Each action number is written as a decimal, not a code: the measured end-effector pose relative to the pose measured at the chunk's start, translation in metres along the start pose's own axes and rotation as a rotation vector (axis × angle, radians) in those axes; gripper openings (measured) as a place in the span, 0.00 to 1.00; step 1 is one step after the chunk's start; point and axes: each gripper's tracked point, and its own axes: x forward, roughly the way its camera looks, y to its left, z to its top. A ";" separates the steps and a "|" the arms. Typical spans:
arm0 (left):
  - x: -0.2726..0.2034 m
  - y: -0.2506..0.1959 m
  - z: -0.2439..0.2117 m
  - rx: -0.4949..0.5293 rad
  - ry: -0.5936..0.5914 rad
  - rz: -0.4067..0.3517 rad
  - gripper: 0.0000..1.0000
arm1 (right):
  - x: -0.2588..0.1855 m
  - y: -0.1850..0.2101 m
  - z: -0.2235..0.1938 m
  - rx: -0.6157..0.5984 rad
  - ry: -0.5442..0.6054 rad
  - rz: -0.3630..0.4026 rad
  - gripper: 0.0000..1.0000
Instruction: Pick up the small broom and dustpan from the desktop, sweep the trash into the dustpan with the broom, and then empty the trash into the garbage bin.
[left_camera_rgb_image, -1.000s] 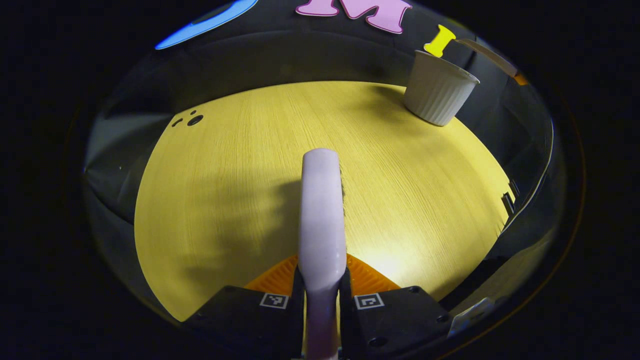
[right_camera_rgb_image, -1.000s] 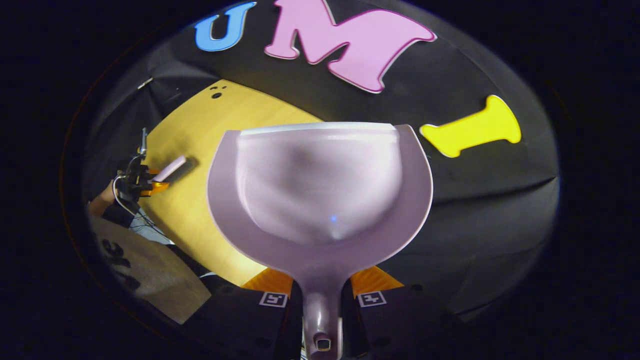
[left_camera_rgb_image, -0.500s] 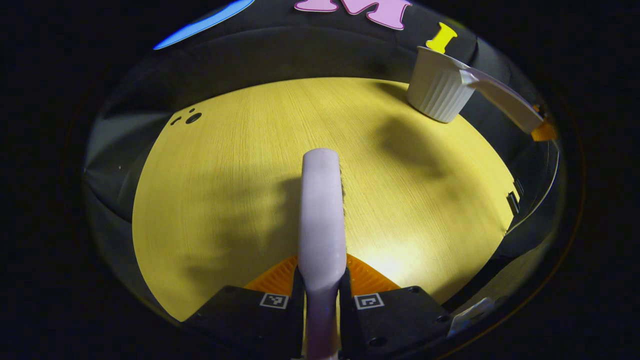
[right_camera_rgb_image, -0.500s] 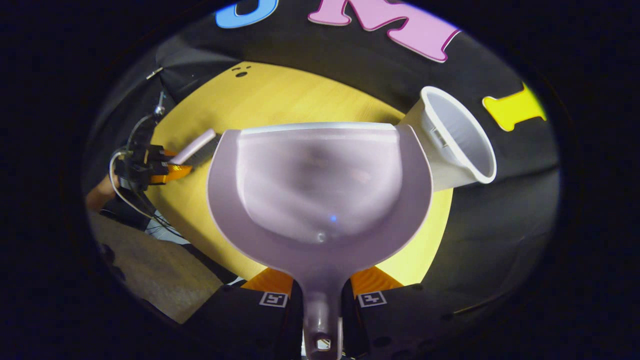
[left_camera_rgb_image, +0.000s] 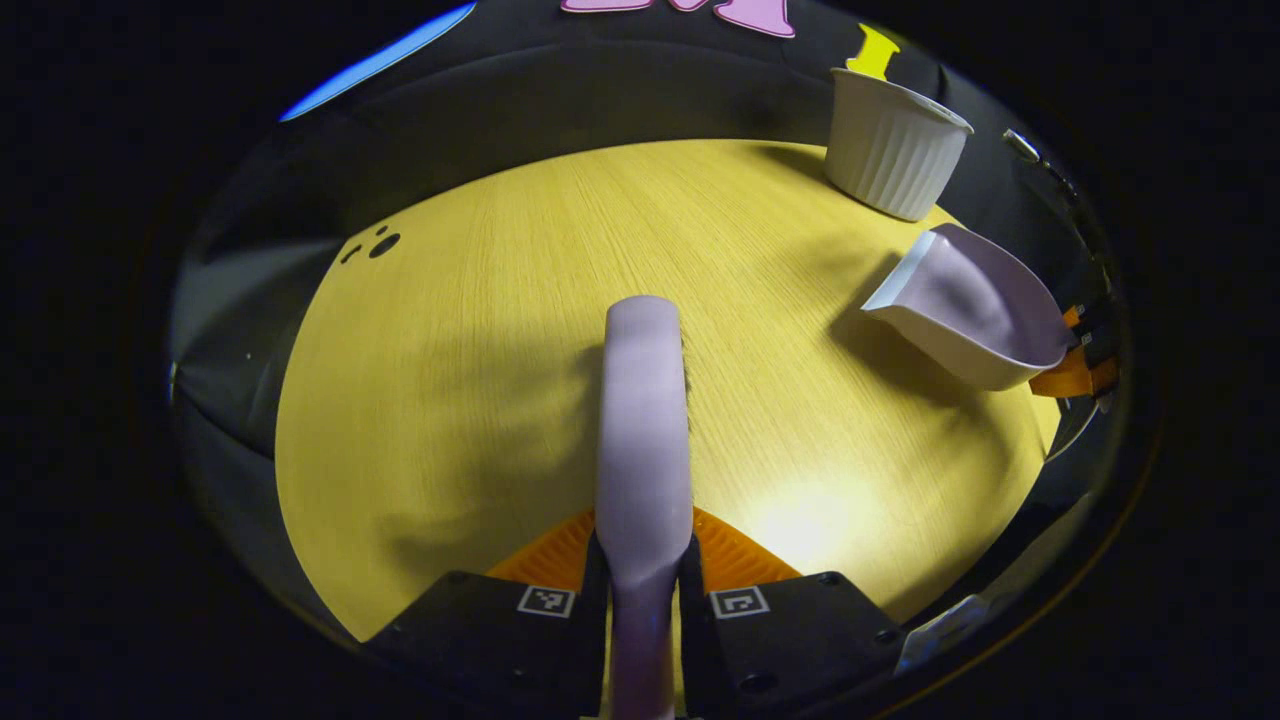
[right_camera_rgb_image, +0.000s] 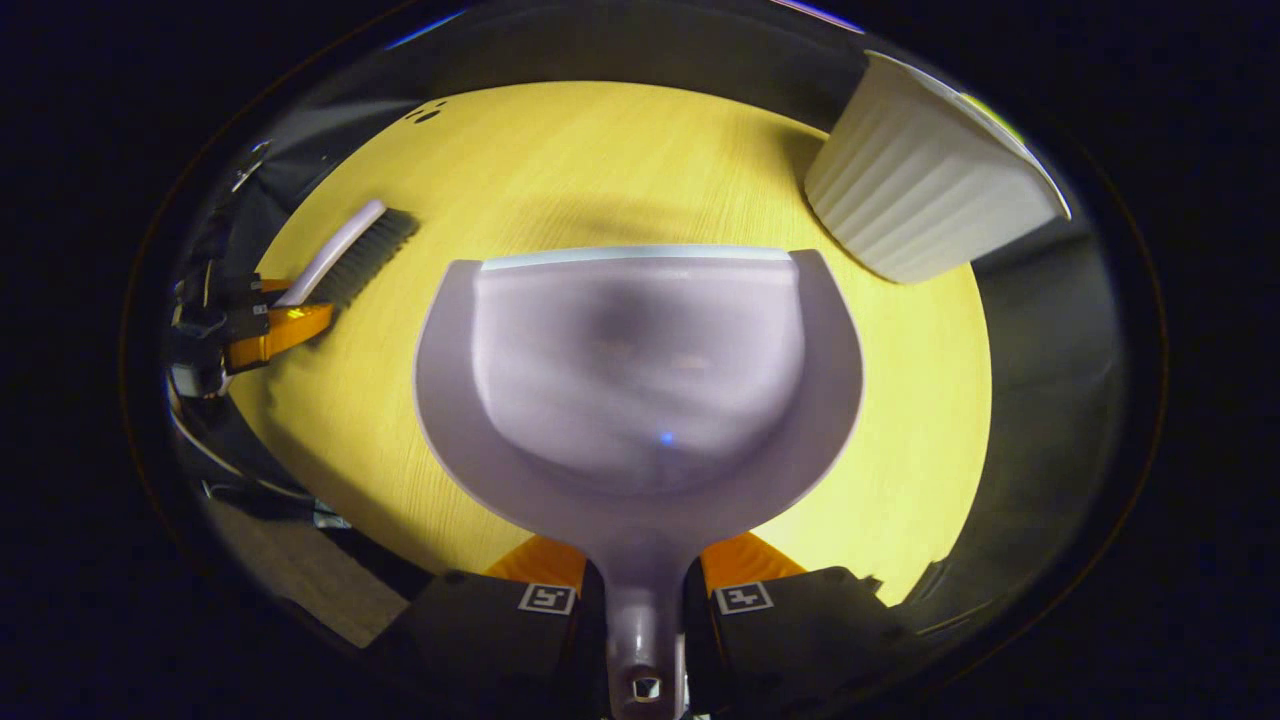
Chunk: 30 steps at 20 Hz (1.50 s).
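Note:
My left gripper (left_camera_rgb_image: 644, 565) is shut on the pale lilac broom (left_camera_rgb_image: 645, 420), whose back runs straight ahead over the yellow desktop (left_camera_rgb_image: 480, 330). That broom (right_camera_rgb_image: 345, 250) with dark bristles and the left gripper (right_camera_rgb_image: 270, 325) also show at the left of the right gripper view. My right gripper (right_camera_rgb_image: 644, 590) is shut on the handle of the lilac dustpan (right_camera_rgb_image: 640, 380), held low over the desktop with nothing in its scoop. In the left gripper view the dustpan (left_camera_rgb_image: 975, 315) hangs at the right, its lip tilted down near the wood. The white ribbed garbage bin (left_camera_rgb_image: 892, 155) stands at the far right corner.
The bin (right_camera_rgb_image: 925, 195) looms close at the upper right of the right gripper view. A few small dark holes (left_camera_rgb_image: 378, 243) mark the desktop's far left. Black cloth wall rings the table (right_camera_rgb_image: 600, 160); floor (right_camera_rgb_image: 310, 575) shows below its near edge.
The right gripper has swung the dustpan down from beside the bin's rim to low over the desktop, pointing downward now. The left gripper and broom have barely shifted.

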 end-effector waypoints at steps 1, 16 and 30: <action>0.000 -0.003 -0.001 0.002 0.003 0.018 0.35 | 0.009 0.003 -0.002 0.012 -0.001 -0.006 0.36; -0.029 -0.008 -0.006 0.029 -0.006 0.073 0.50 | 0.014 0.019 -0.008 0.137 -0.014 0.034 0.43; -0.160 -0.017 0.081 -0.083 -0.319 0.144 0.50 | -0.121 -0.017 0.060 0.064 -0.451 -0.006 0.43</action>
